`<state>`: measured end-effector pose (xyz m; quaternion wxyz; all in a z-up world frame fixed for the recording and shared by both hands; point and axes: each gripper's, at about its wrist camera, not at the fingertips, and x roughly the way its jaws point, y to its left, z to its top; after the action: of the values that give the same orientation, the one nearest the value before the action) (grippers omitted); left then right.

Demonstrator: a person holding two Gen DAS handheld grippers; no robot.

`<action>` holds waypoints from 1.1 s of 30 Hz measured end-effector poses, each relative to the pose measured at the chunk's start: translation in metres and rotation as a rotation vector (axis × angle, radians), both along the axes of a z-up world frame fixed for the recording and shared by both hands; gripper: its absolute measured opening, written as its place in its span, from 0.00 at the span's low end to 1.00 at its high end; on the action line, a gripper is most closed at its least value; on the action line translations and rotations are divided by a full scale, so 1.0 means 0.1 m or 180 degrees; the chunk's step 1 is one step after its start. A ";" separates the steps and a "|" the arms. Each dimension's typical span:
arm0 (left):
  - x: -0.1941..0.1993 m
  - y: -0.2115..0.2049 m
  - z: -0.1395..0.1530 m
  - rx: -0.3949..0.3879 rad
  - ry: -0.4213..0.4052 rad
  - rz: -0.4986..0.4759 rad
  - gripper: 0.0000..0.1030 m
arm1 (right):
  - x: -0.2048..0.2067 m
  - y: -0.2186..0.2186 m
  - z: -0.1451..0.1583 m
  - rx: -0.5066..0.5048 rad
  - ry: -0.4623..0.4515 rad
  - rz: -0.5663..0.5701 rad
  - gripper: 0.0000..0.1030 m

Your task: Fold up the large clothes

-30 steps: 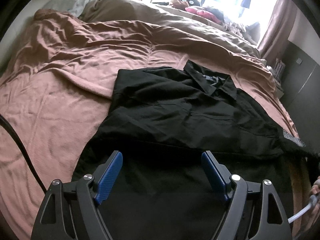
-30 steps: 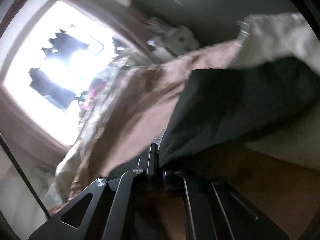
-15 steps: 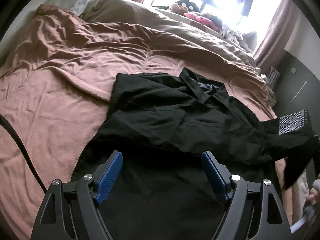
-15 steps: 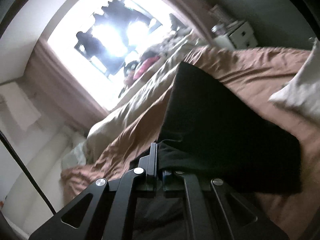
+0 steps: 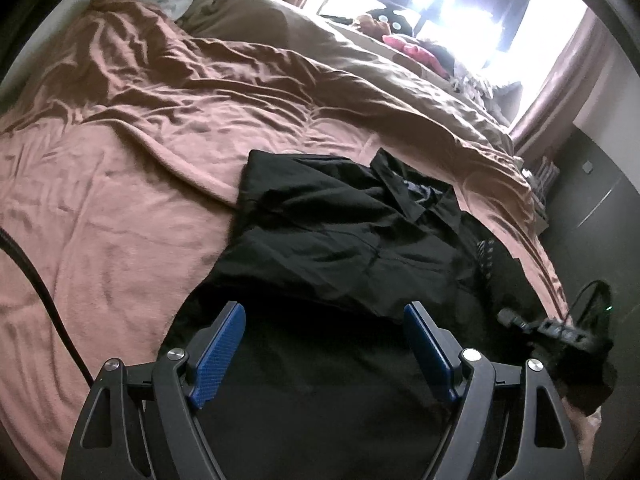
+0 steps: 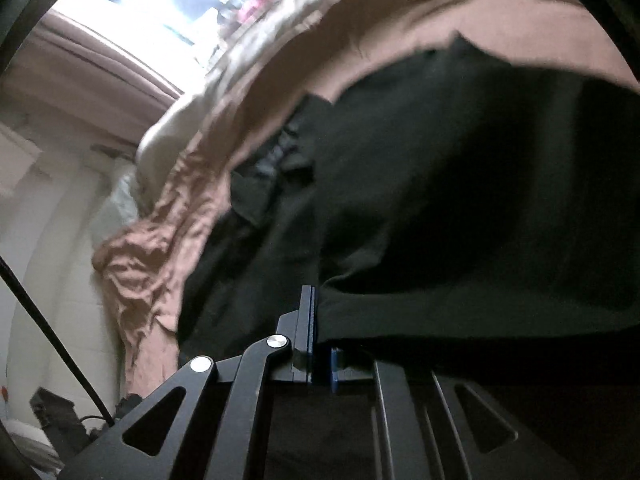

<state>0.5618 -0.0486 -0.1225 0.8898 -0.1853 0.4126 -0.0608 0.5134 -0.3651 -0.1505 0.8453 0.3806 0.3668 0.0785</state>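
A black collared shirt [image 5: 344, 240] lies on the brown bedspread [image 5: 120, 184], collar toward the far side, one side folded over the body. My left gripper [image 5: 324, 316] is open and empty, hovering over the shirt's near part with blue pads apart. My right gripper [image 6: 316, 300] is shut on an edge of the black shirt [image 6: 460, 200], which drapes over its right side and hides the right finger. The right gripper [image 5: 556, 330] also shows at the shirt's right edge in the left wrist view.
A beige duvet [image 5: 360, 52] and pillows lie at the far side under a bright window [image 5: 480, 8]. A black cable [image 5: 36, 280] crosses the bed at the left. Dark cabinets [image 5: 592, 200] stand to the right of the bed.
My right gripper has carried the shirt's right side in over the body and lowered it; the raised sleeve with the patterned lining now lies down. The left gripper stayed open and nearly still.
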 end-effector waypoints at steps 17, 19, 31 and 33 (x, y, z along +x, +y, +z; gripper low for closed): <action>-0.02 -0.04 0.04 -0.0011 -0.0036 -0.0037 0.80 | -0.92 -0.91 -0.13 0.0851 0.0020 -0.1351 0.77; -0.02 -0.04 0.04 -0.0008 -0.0034 -0.0033 0.80 | -0.98 -1.01 -0.14 0.0816 0.0008 -0.1528 0.63; -0.05 0.27 0.10 -0.0152 -0.0071 0.0159 0.80 | -0.64 -0.65 0.31 0.0460 -0.0687 -0.1495 0.04; -0.08 0.34 0.14 -0.0200 -0.0105 0.0196 0.80 | -0.61 -0.41 0.63 0.0232 -0.0953 -0.1258 0.04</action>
<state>0.5538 -0.0148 -0.1088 0.8916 -0.2248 0.3899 -0.0492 0.4521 -0.4061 -0.0879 0.8748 0.4592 0.1529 -0.0196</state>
